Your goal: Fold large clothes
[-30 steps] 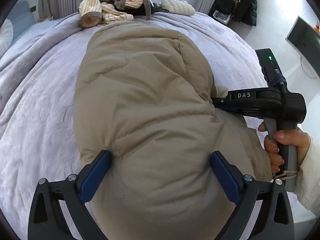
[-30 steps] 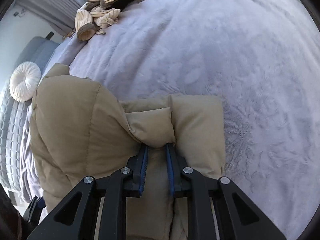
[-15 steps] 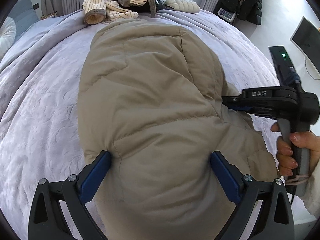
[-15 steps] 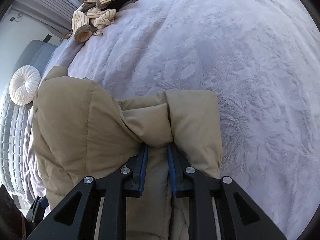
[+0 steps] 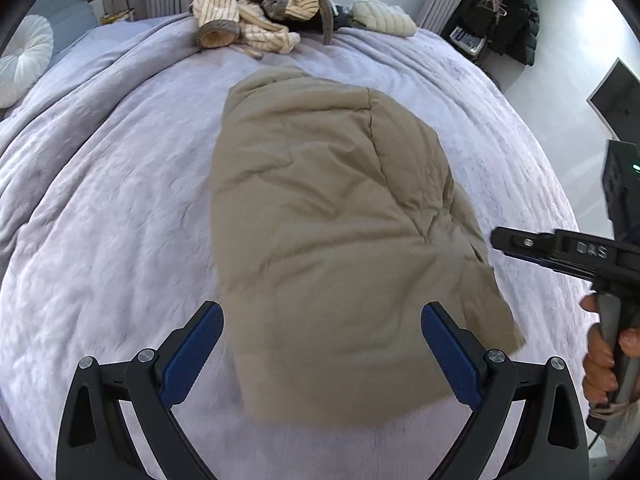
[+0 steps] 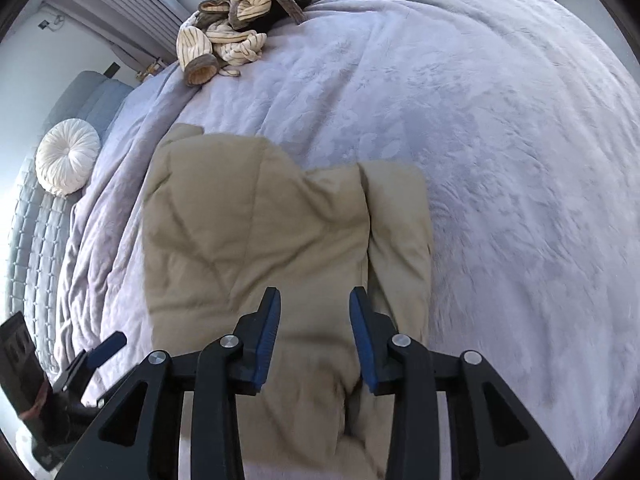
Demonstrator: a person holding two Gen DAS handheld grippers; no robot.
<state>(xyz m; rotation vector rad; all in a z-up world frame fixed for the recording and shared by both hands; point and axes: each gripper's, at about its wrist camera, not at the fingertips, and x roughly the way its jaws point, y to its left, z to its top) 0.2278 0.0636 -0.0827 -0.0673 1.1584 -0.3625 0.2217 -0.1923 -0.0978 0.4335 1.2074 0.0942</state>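
Note:
A beige padded jacket (image 5: pixel 332 216) lies folded into a long bundle on the lilac bed cover (image 5: pixel 104 208); it also shows in the right wrist view (image 6: pixel 256 232). My left gripper (image 5: pixel 322 320) is open wide and empty, its fingers either side of the jacket's near end, above it. My right gripper (image 6: pixel 314 312) is open and empty, above the jacket's near part beside a folded sleeve (image 6: pixel 400 216). The right gripper also shows in the left wrist view (image 5: pixel 560 252), just right of the jacket, clear of it.
A pile of striped cream clothes (image 5: pixel 256 20) and a white padded item (image 5: pixel 384 20) lie at the bed's far edge. A round white cushion (image 6: pixel 68 160) sits at the left by a grey headboard. Dark coats (image 5: pixel 504 12) hang at the far right.
My right gripper has opened and let go of the jacket fold, then drawn back. Both grippers have pulled away, so the jacket looks smaller and lies flat on the bed.

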